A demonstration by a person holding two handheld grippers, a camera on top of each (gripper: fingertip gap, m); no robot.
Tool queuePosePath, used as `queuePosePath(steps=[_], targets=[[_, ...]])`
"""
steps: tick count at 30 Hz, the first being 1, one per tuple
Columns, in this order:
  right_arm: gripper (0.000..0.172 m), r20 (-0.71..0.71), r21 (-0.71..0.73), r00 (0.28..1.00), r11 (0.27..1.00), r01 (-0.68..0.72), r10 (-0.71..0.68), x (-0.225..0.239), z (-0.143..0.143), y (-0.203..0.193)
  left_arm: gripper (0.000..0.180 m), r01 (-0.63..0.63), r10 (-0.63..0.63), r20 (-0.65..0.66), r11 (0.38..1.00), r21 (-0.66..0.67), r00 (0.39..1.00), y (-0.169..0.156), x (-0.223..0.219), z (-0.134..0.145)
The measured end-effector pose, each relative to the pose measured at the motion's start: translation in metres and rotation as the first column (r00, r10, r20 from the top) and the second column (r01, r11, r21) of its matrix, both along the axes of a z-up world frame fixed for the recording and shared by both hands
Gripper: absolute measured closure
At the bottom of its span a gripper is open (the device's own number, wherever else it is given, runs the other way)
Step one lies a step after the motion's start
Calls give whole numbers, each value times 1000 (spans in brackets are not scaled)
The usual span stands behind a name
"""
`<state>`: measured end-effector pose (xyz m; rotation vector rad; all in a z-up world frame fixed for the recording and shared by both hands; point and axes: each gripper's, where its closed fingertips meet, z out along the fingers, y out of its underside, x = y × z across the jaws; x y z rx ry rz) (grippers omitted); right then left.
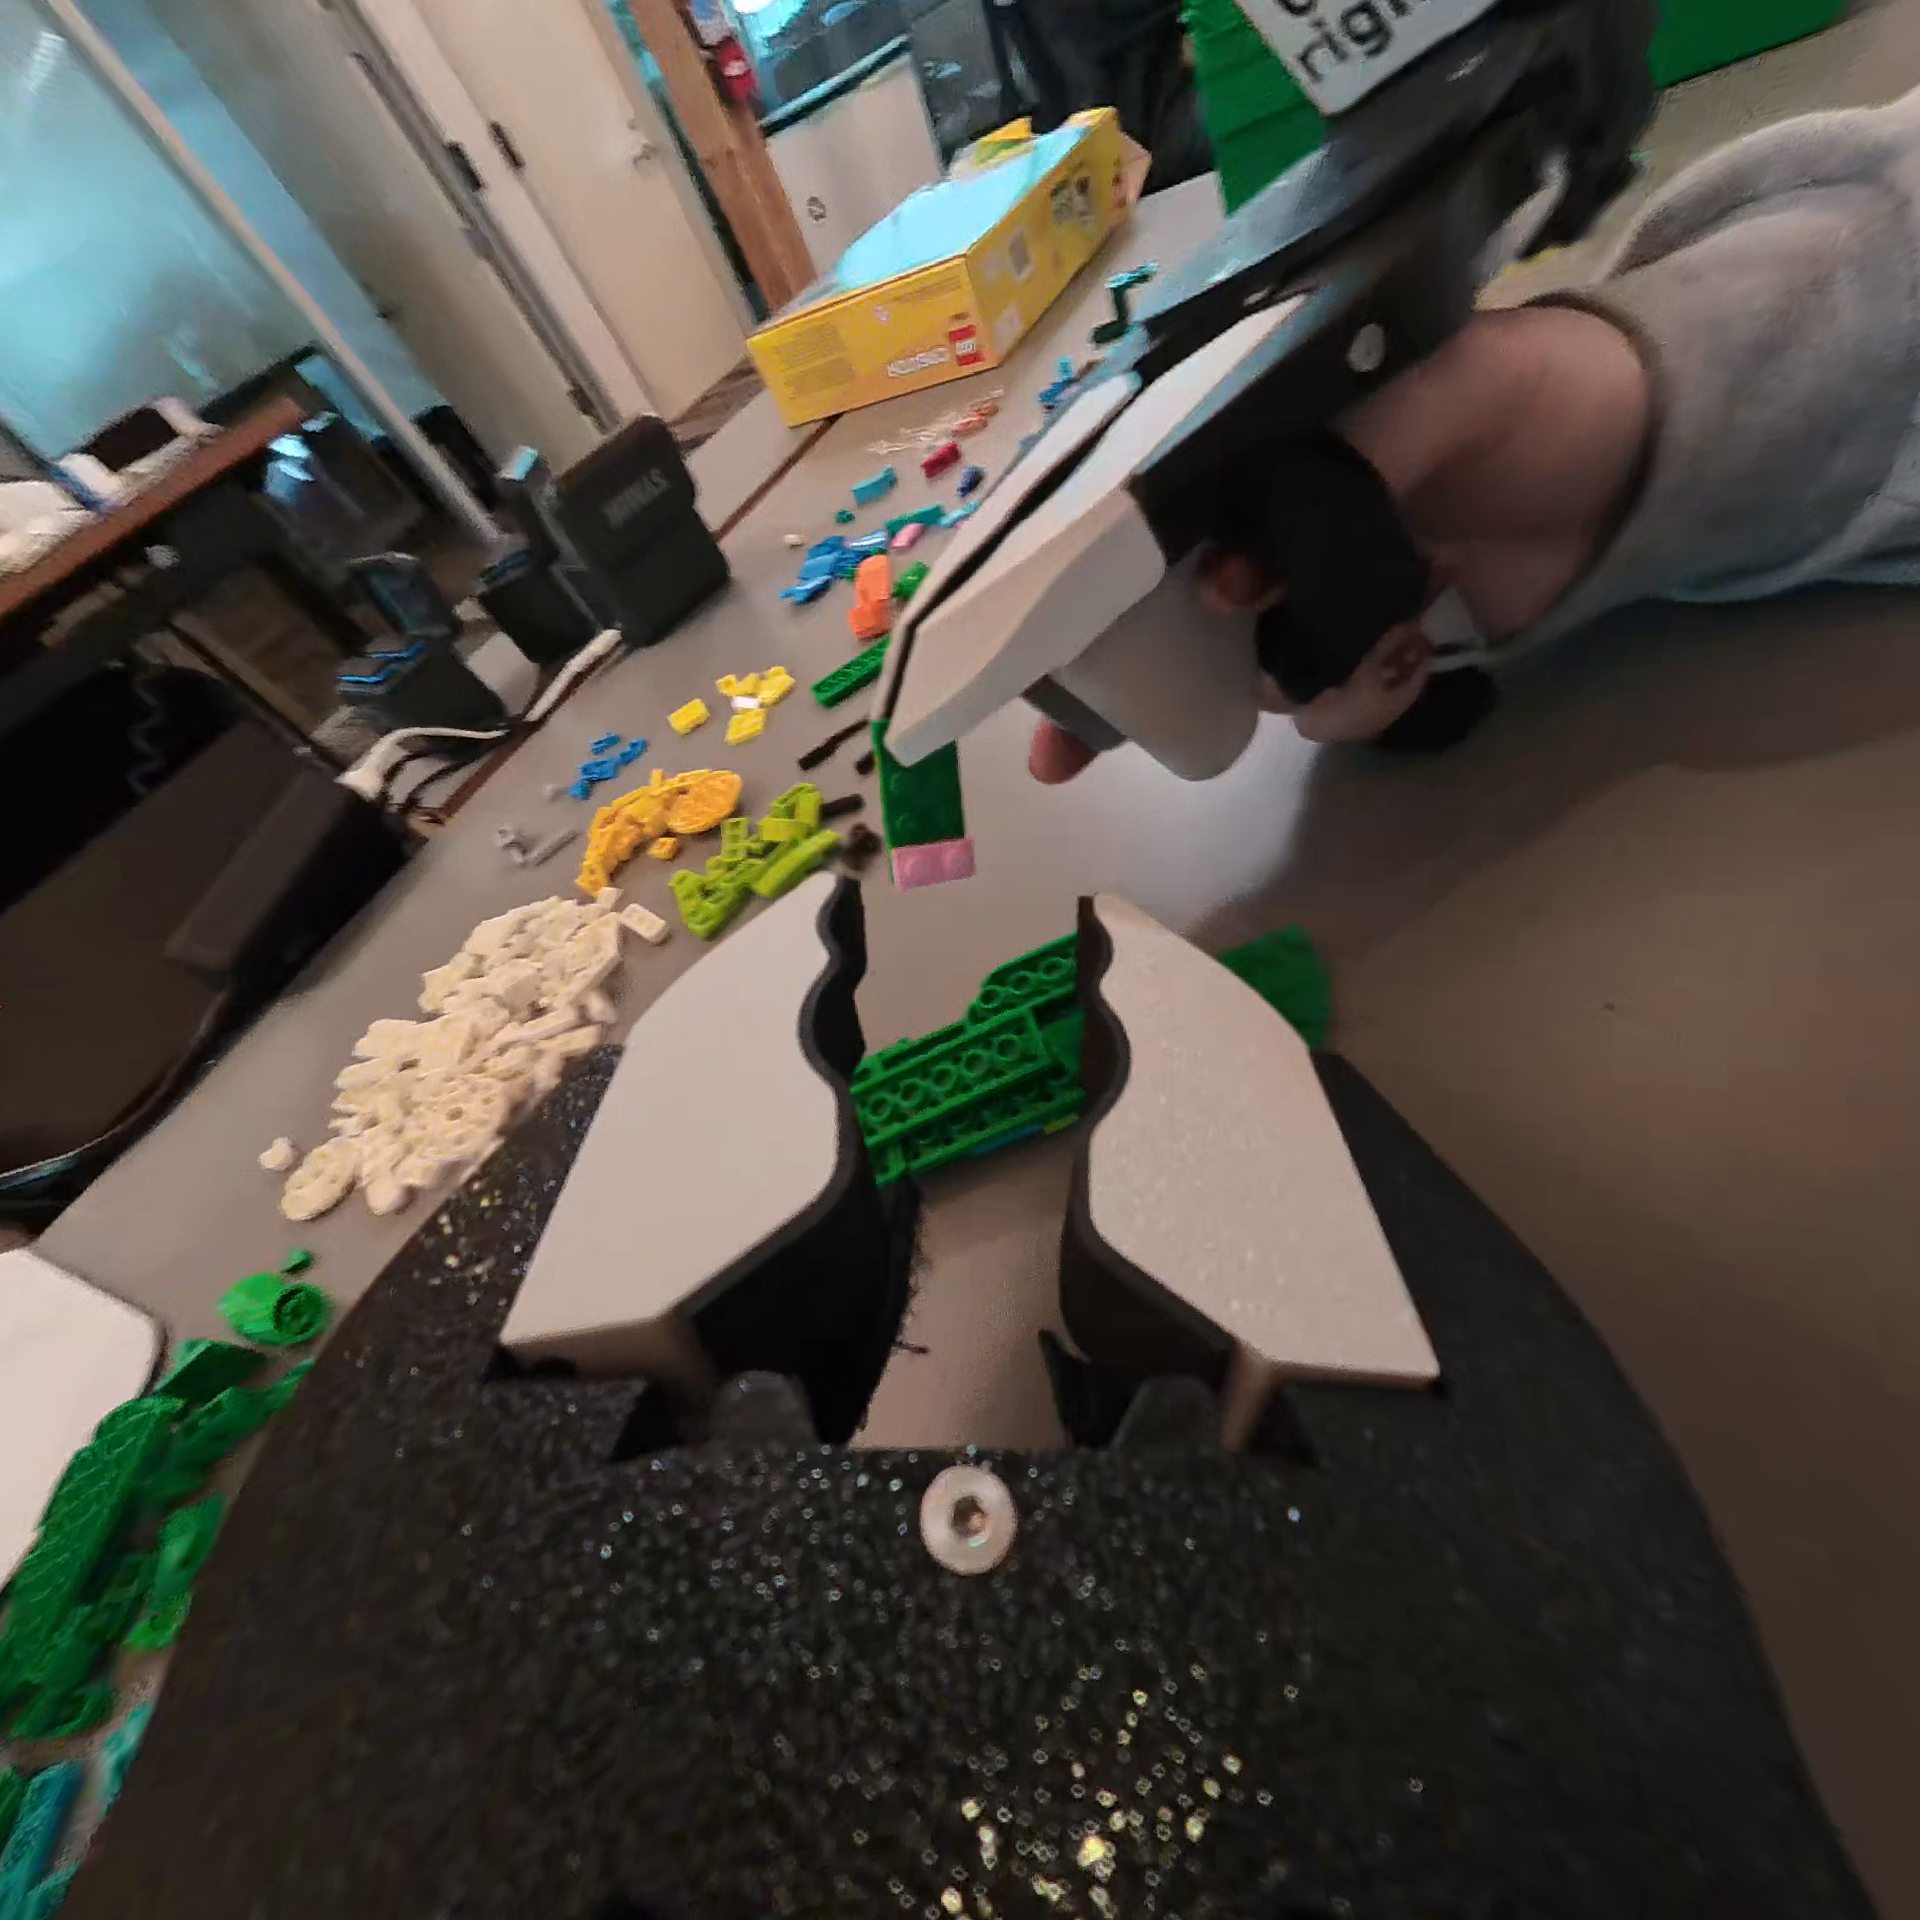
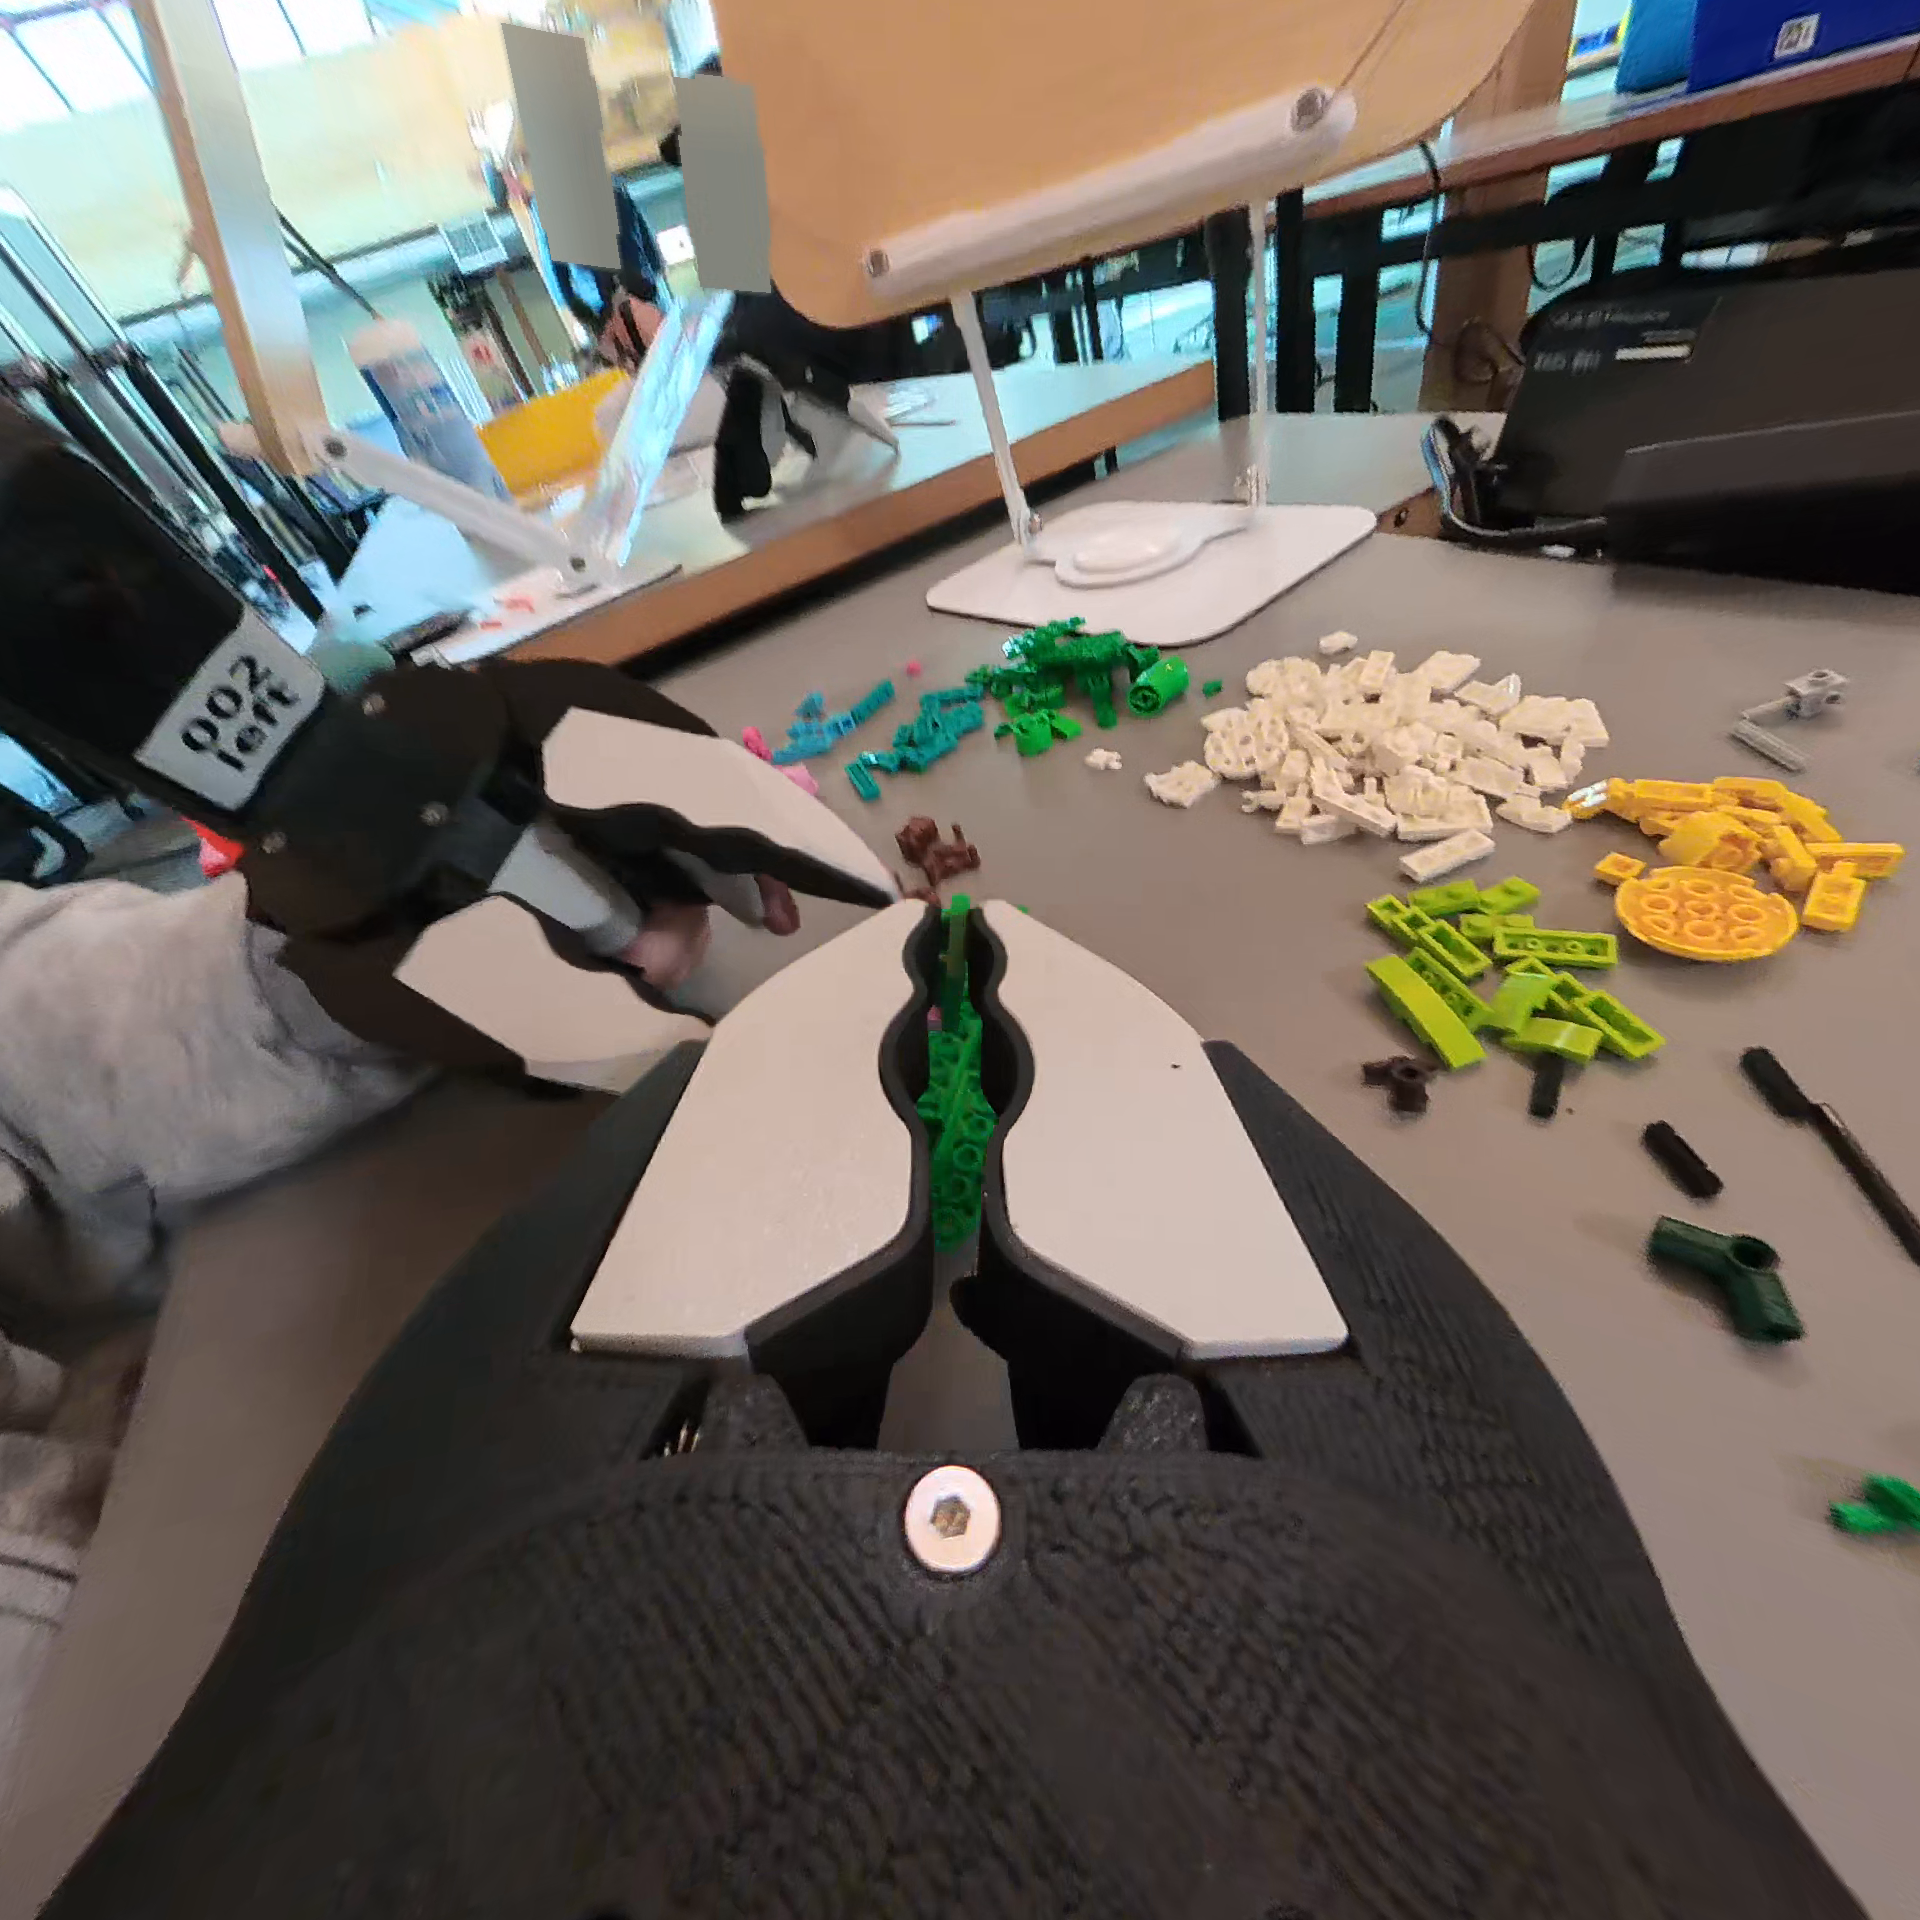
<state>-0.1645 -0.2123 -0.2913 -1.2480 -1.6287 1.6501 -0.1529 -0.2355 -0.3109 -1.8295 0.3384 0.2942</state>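
Note:
My right gripper [image 2: 954, 912] is shut on a thin green plate [image 2: 956, 940], seen edge-on between its pads. In the left wrist view this gripper [image 1: 902, 727] comes in from the upper right. The green plate [image 1: 920, 795] hangs down from its tips with a small pink piece [image 1: 933, 862] at the lower end. My left gripper [image 1: 968, 902] is open and empty just below that plate. It also shows at the left of the right wrist view [image 2: 800, 961], with its jaws apart. A cluster of green bricks [image 1: 966, 1081] lies on the grey table [image 1: 1558, 1039] under both grippers.
Sorted brick piles lie on the table: white [image 2: 1392, 748], lime [image 2: 1507, 977], yellow [image 2: 1745, 862], teal and green [image 2: 997, 696], brown [image 2: 935, 842]. A yellow box [image 1: 935, 301] lies farther along the table. A white stand base [image 2: 1153, 561] and a black pen [image 2: 1829, 1143] lie nearby. The tips of both grippers are at nearly the same place. The right tips stand about 15 cm off the black pen [image 2: 1829, 1143]. The left camera catches it too, in the left wrist view [image 1: 843, 739].

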Motion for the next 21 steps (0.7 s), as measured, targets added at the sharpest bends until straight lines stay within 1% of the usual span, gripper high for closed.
queuePosePath(steps=[2,4,6,7,10,12,15,17,21], targets=[[168,-44,-39,999,999,17,-18,1,7,-6,145,-67,69,-67,997,24,995,1,-7,3],[168,-67,-66,997,997,29,-34,2,11,-12,148,-121,128,-168,991,51,977,1,-13,7],[169,-95,-94,994,995,39,-48,3,15,-18,157,-154,168,-265,985,72,949,1,-17,9],[169,-104,-103,993,993,51,-61,3,16,-20,163,-157,170,-291,985,70,941,1,-16,8],[169,-127,-111,987,990,89,-103,4,19,-19,164,-154,173,-299,984,84,938,1,-16,11],[169,-140,-119,980,985,122,-138,4,21,-17,164,-177,203,-296,978,114,933,0,-19,15],[169,-158,-119,974,982,147,-165,5,23,-17,155,-197,235,-322,969,146,917,1,-20,20],[169,-165,-110,972,982,153,-169,5,23,-18,163,-186,228,-345,971,150,911,1,-18,20],[168,-170,-94,968,981,171,-185,4,23,-18,164,-190,233,-370,971,148,899,1,-20,20]])
